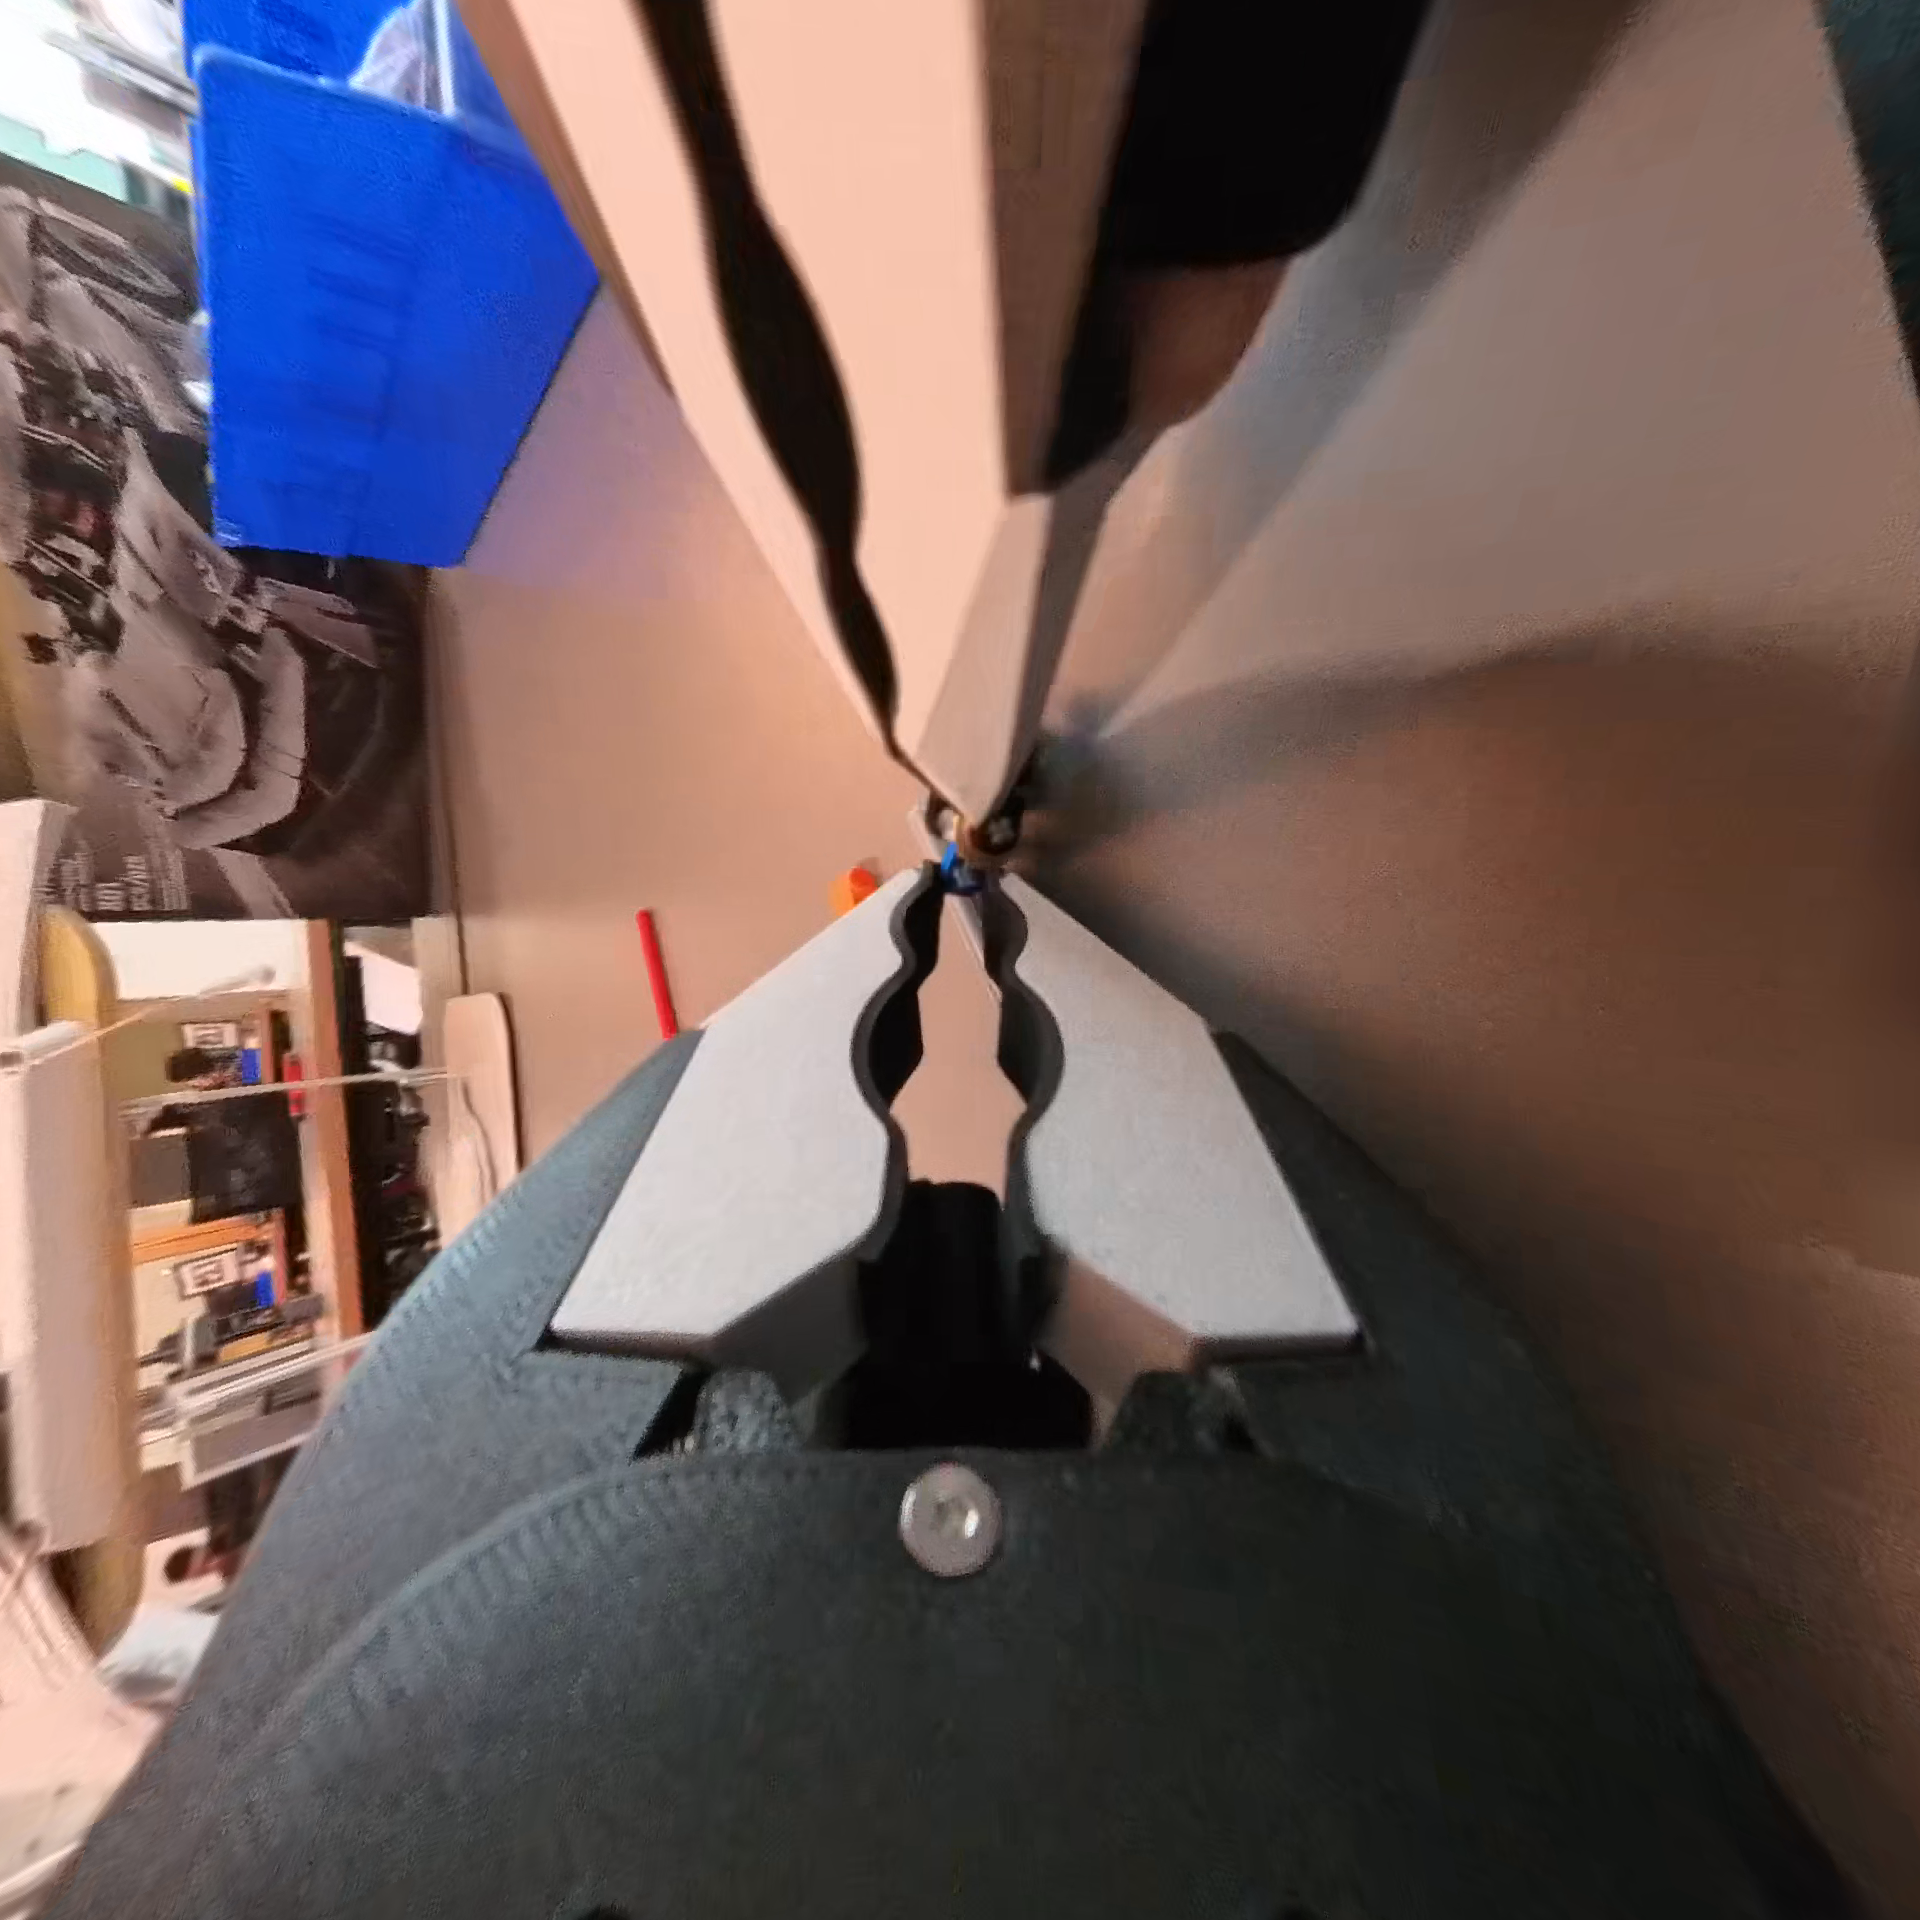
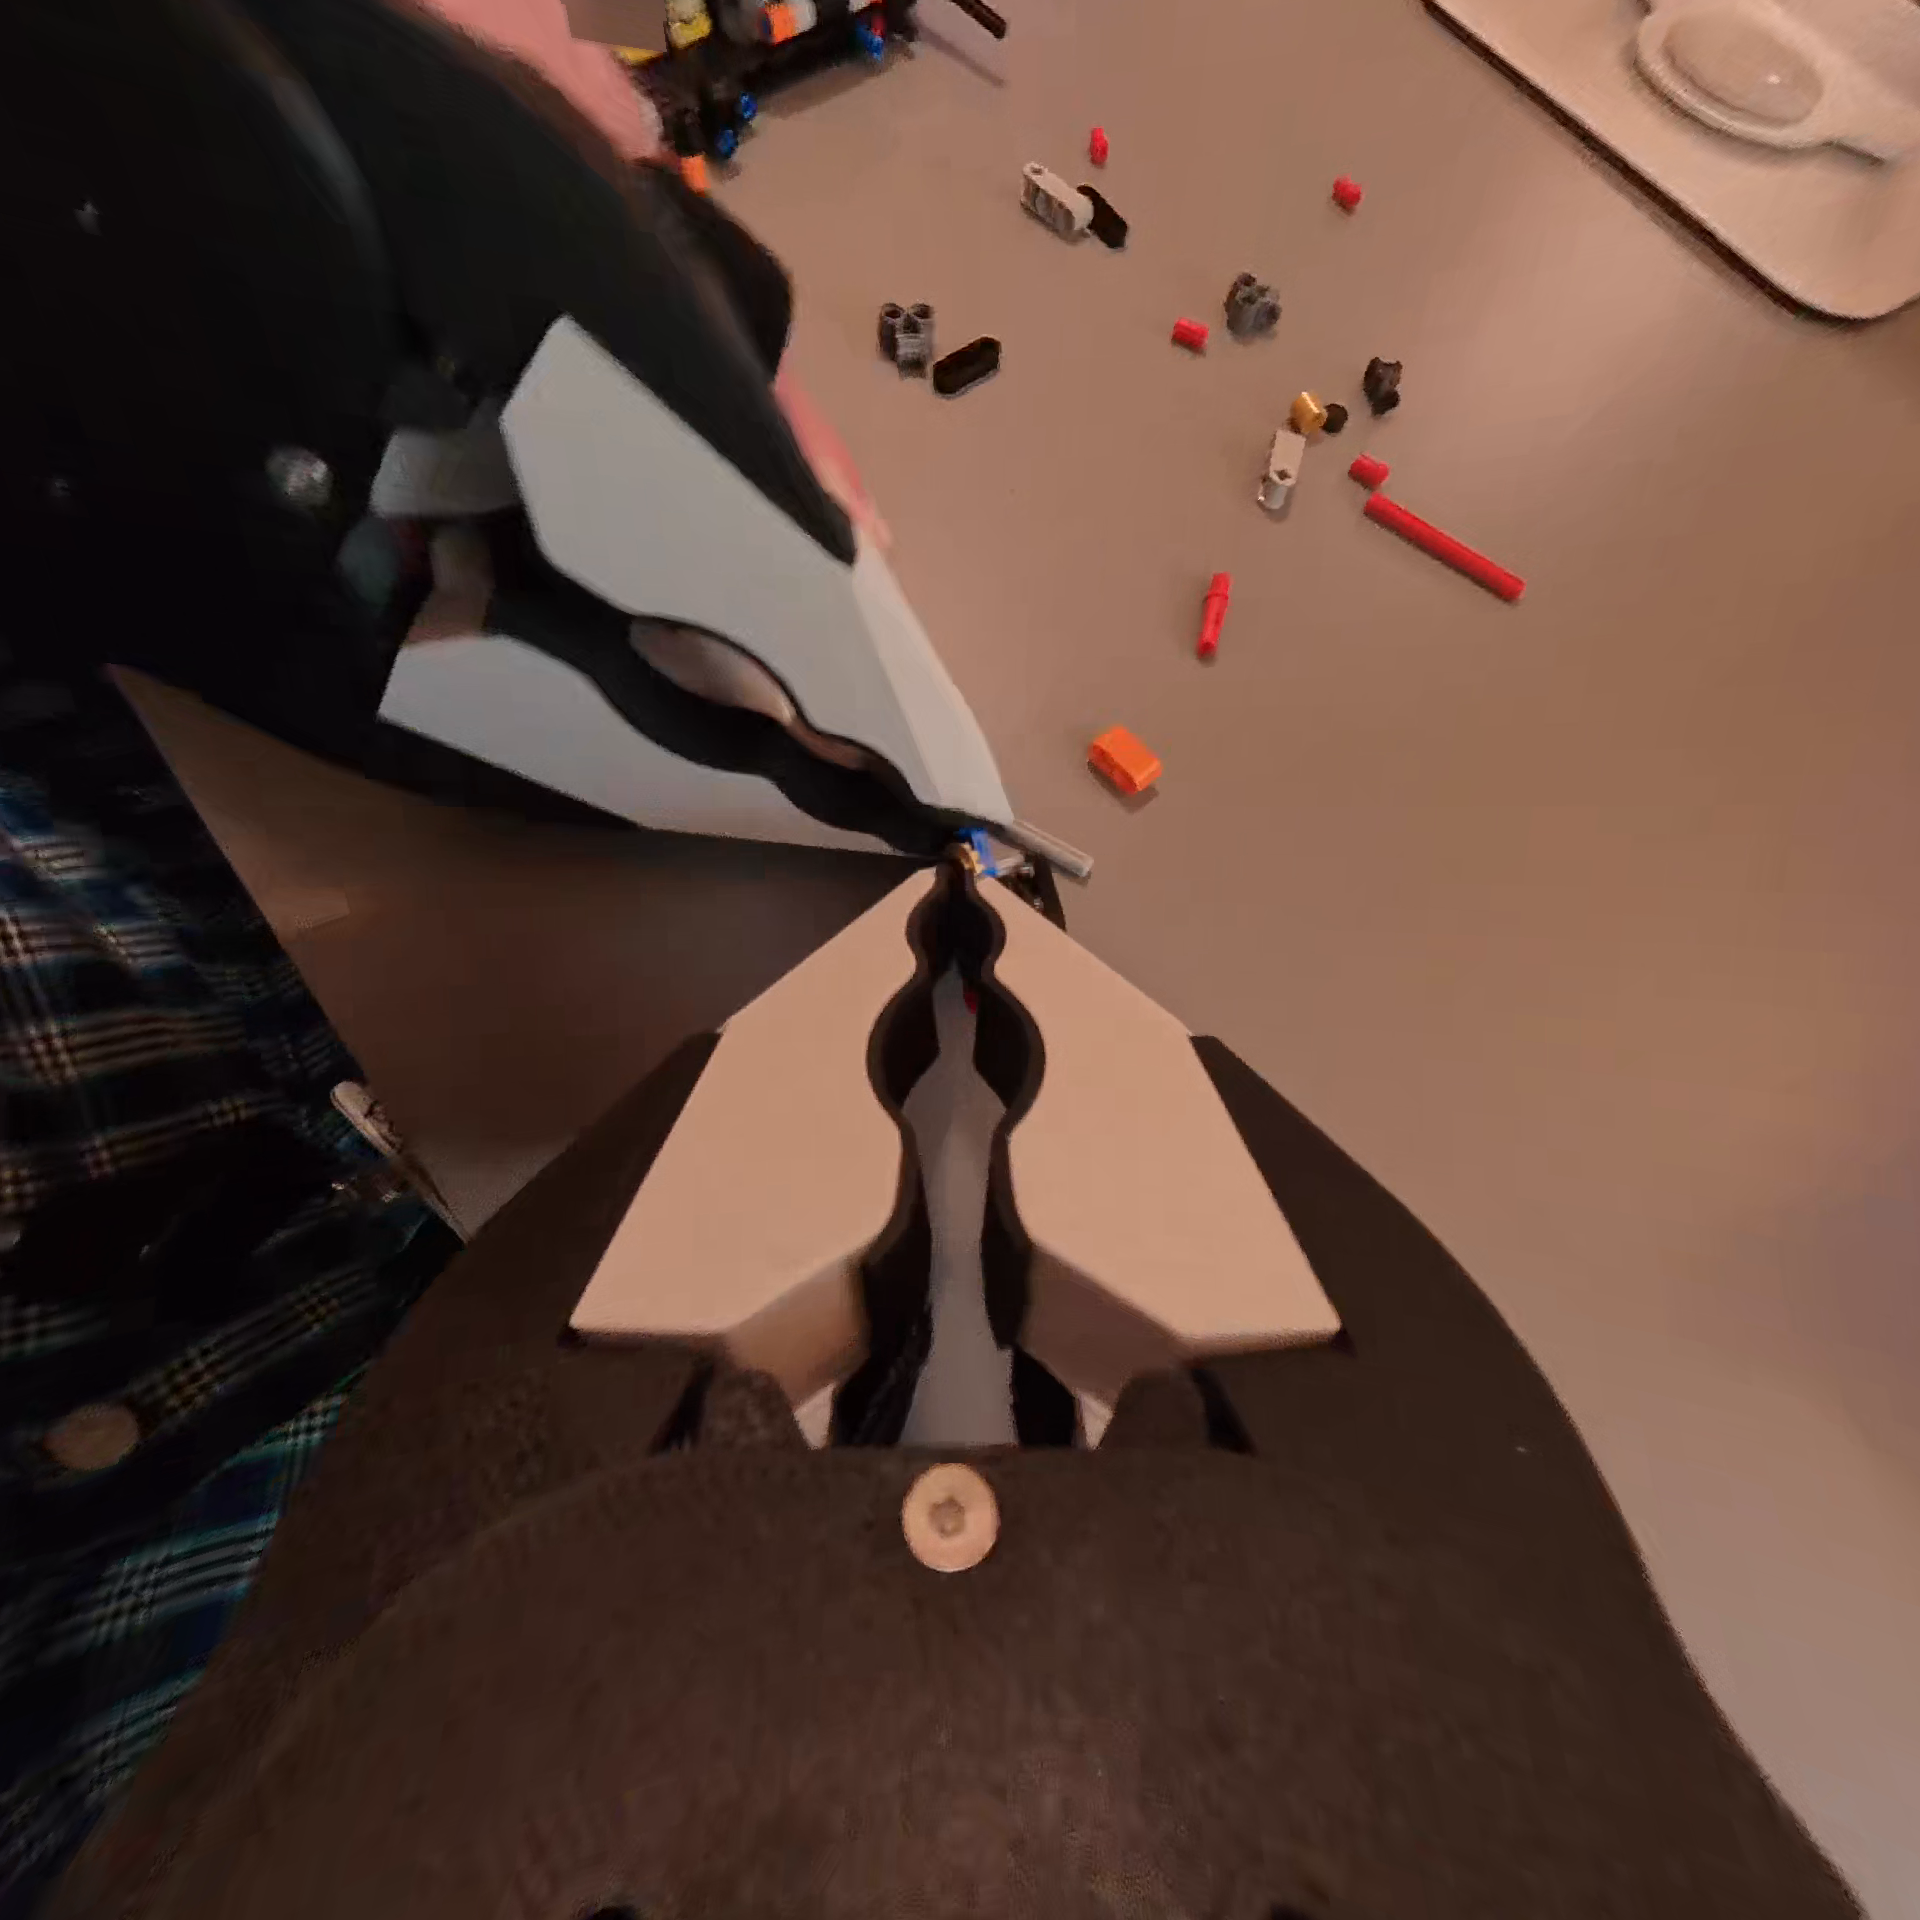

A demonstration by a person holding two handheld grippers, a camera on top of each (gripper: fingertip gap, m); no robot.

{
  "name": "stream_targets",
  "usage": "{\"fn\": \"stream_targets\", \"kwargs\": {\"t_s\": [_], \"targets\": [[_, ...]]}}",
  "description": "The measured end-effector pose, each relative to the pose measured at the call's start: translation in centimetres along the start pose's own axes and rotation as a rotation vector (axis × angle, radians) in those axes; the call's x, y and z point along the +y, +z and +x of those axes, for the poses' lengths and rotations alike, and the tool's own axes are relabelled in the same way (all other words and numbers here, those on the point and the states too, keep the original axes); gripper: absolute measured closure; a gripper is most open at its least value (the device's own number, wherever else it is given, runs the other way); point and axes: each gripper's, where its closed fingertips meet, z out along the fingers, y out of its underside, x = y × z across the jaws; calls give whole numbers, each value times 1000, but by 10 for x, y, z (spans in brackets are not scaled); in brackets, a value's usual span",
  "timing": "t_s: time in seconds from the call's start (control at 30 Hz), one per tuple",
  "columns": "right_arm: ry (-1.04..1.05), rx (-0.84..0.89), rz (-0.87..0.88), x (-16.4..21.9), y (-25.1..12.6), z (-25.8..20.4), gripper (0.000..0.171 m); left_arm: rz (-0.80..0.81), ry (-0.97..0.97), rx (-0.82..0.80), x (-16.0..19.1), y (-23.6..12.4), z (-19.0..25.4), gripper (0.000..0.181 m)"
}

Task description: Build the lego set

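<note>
My left gripper (image 1: pixel 961 883) is shut on a small lego sub-assembly: a blue piece (image 1: pixel 958 878) sits between its tips and a thin grey axle (image 2: pixel 1051 847) sticks out past them. In the right wrist view the left gripper (image 2: pixel 971 831) comes in from the upper left, with the blue piece (image 2: pixel 984 837) at its tips. My right gripper (image 2: pixel 961 875) meets it tip to tip, its jaws together. A small tan piece (image 2: pixel 968 856) sits right at its tips, and a black part (image 2: pixel 1047 896) hangs beside it. The left wrist view shows the right gripper (image 1: pixel 968 821) coming down from above.
Loose parts lie on the brown table (image 2: pixel 1558 1039): an orange piece (image 2: pixel 1124 758), a long red axle (image 2: pixel 1442 545), a red pin (image 2: pixel 1210 613), grey and black connectors. A part-built model (image 2: pixel 769 52) is at the far edge, a white tray (image 2: pixel 1714 156) far right, a blue bin (image 1: pixel 353 332) left.
</note>
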Motion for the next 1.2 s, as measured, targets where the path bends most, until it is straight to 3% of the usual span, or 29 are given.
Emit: {"fn": "stream_targets", "kwargs": {"t_s": [0.23,0.33,0.53,0.93,1.2], "targets": [[-34,-64,-16,7,-5,-8,171,65,-78,142,5,-6,-1,173],[-48,-71,-18,8,-5,-10,171,109,-224,289,1,-13,6,165],[-66,-61,11,0,-12,1,171,131,-244,320,1,-13,-2,164],[-114,-78,-51,6,3,10,140,140,-185,385,-4,-3,9,177],[-112,-143,-91,17,1,9,147,147,-177,374,-7,-4,9,178]]}}
